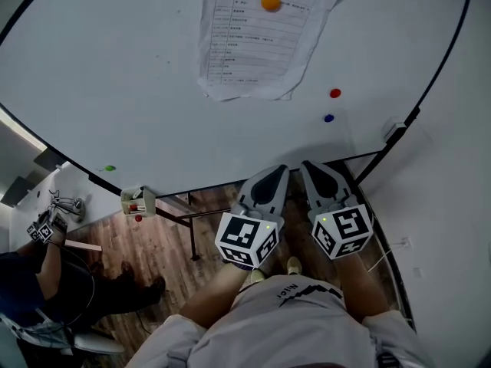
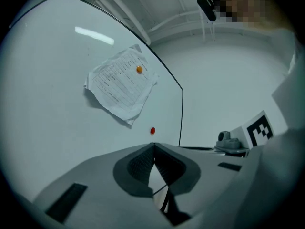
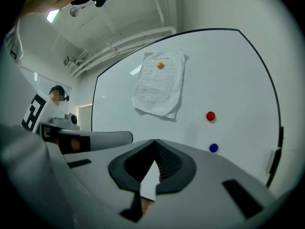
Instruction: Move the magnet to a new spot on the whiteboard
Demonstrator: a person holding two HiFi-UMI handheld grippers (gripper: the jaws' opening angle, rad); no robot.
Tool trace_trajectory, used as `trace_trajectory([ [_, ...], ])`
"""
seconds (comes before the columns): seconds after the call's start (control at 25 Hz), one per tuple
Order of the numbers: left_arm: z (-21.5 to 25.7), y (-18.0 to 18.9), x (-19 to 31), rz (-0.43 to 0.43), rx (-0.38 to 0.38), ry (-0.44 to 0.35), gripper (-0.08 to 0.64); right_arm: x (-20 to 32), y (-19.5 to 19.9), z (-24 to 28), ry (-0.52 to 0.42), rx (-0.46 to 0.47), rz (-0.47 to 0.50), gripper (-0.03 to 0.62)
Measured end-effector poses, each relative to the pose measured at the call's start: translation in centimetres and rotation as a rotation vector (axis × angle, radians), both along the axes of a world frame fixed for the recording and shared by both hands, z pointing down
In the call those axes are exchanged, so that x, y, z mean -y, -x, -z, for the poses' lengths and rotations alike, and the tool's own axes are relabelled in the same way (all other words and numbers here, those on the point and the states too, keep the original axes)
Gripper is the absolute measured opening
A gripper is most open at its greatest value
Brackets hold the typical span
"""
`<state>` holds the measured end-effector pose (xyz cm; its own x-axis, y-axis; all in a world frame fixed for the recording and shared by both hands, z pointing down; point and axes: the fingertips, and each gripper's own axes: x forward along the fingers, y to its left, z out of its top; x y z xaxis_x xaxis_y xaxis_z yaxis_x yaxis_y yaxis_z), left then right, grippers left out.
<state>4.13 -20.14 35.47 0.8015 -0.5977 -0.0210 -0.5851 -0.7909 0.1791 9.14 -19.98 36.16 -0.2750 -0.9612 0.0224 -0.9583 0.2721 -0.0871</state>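
The whiteboard (image 1: 138, 75) carries a printed paper sheet (image 1: 253, 44) pinned by an orange magnet (image 1: 270, 2). A red magnet (image 1: 334, 93) and a blue magnet (image 1: 328, 117) sit on the bare board to the sheet's lower right. My left gripper (image 1: 278, 169) and right gripper (image 1: 308, 164) hang side by side below the board's lower edge, close to my body and clear of the board. Both are shut with nothing between their tips. In the right gripper view, the red magnet (image 3: 210, 116) and blue magnet (image 3: 213, 148) lie up and right of the shut tips (image 3: 155, 140).
A small green magnet (image 1: 110, 168) sits near the board's lower left edge. A marker holder (image 1: 134, 200) hangs below it, and an eraser (image 1: 393, 129) clings by the right frame. Another person (image 1: 46, 274) stands at lower left on the wooden floor.
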Motion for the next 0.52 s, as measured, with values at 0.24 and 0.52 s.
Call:
trace_trajectory([
  [0.24, 0.27, 0.4, 0.39, 0.023, 0.007, -0.01, 0.011, 0.32, 0.45, 0.21, -0.009, -0.004, 0.02, 0.014],
  [0.52, 0.62, -0.01, 0.94, 0.045, 0.015, -0.025, 0.011, 0.73, -0.14, 0.2, -0.006, 0.0, 0.035, 0.014],
])
